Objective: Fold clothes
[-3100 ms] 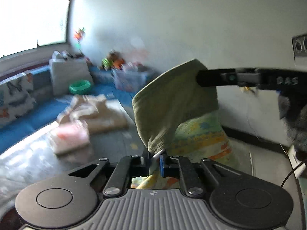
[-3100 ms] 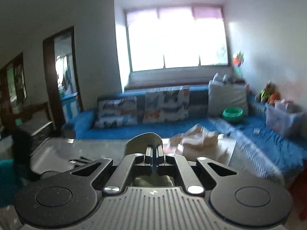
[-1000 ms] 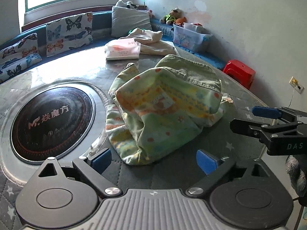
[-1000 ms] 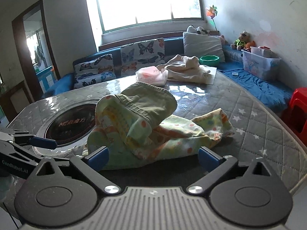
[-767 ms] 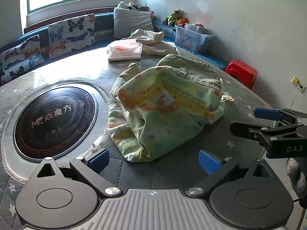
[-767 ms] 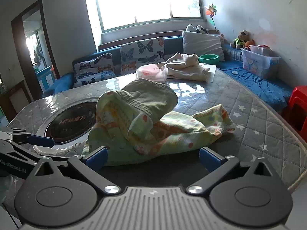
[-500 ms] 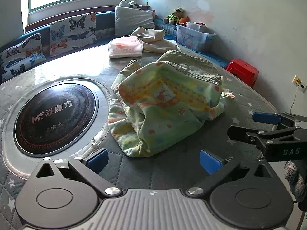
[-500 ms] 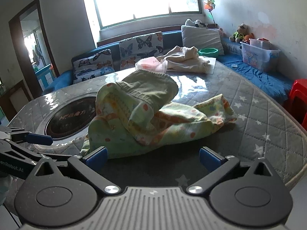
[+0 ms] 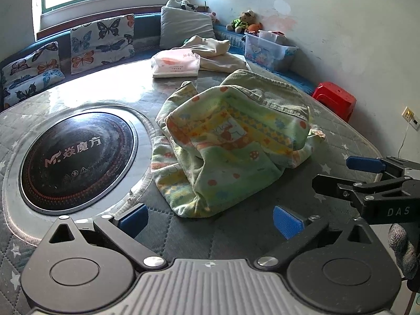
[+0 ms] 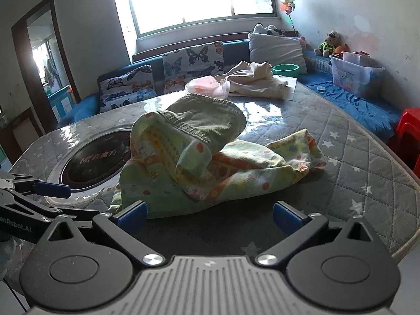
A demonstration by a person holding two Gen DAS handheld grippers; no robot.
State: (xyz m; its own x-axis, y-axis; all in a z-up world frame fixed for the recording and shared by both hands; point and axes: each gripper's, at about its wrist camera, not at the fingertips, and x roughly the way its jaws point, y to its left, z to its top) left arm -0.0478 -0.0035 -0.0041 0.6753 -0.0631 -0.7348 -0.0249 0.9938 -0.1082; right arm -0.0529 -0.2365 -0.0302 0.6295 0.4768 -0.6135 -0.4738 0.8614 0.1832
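Hovering low, wide open and empty, the left claw (image 9: 210, 216) and right claw (image 10: 208, 214) flank the crumpled patterned garment (image 9: 231, 144), released onto the quilted tabletop (image 10: 367, 173) since three seconds ago.

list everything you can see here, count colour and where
patterned garment: 1, pale green with olive waistband, crumpled mid table
table: 1, grey quilted cover
hotplate: 1, black, set in table, left of garment
cream clothes: 1 pile, far edge
pink packet: 1, beside cream pile
butterfly cushions: several, on blue bench
green bowl: 1, on bench
storage box: 1, clear, by wall
stool: 1, red, on floor
left gripper: open, empty
right gripper: open, empty
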